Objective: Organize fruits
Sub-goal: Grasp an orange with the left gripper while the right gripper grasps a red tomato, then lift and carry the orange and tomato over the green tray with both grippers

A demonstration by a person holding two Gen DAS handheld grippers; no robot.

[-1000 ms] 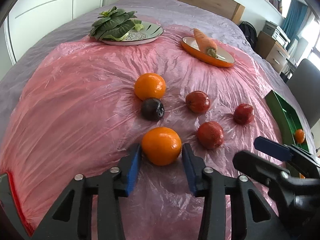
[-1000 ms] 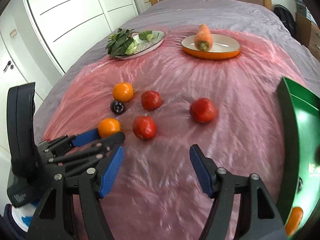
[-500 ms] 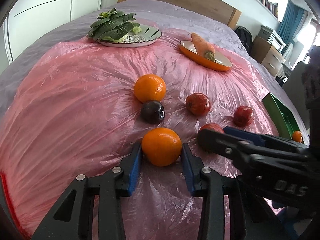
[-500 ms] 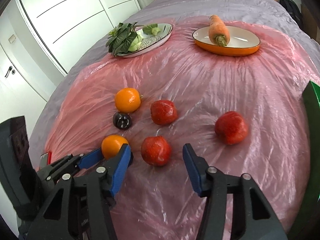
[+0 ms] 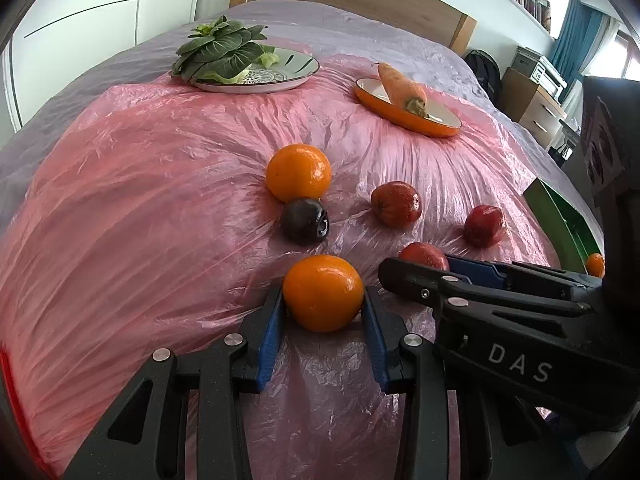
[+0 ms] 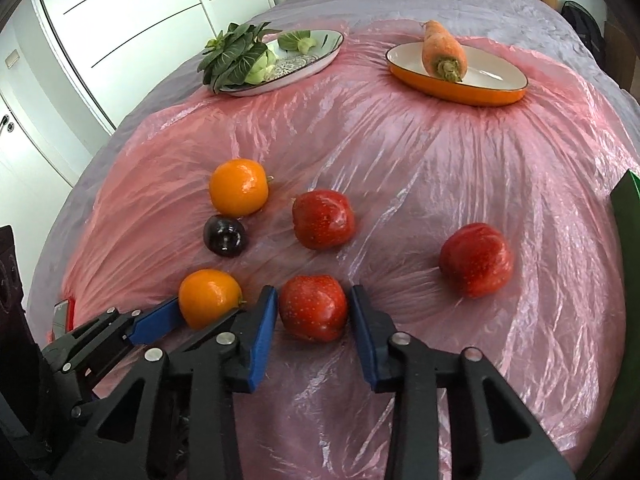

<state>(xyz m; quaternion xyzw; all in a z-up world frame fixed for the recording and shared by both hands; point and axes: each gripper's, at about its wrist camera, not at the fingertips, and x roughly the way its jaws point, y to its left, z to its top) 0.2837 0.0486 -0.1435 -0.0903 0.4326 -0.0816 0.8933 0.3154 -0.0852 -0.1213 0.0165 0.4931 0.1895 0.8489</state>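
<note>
Right claw (image 6: 314,312), marked "DAS", just closed onto red apple (image 6: 313,307); left claw (image 5: 323,312) clamps orange (image 5: 323,298).

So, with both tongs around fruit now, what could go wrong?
1. The orange and apple are round, so either may slip from the narrow pads when lifted.
2. The left tongs and right tongs sit close and might collide.
3. The loose plastic sheet may snag.

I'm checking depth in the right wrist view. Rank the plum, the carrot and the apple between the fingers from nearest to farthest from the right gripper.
1. Apple: between the fingers of the right gripper, at the near edge.
2. Plum: farther back on the left, below the orange.
3. Carrot: far end, on the orange dish, right of centre.
</note>
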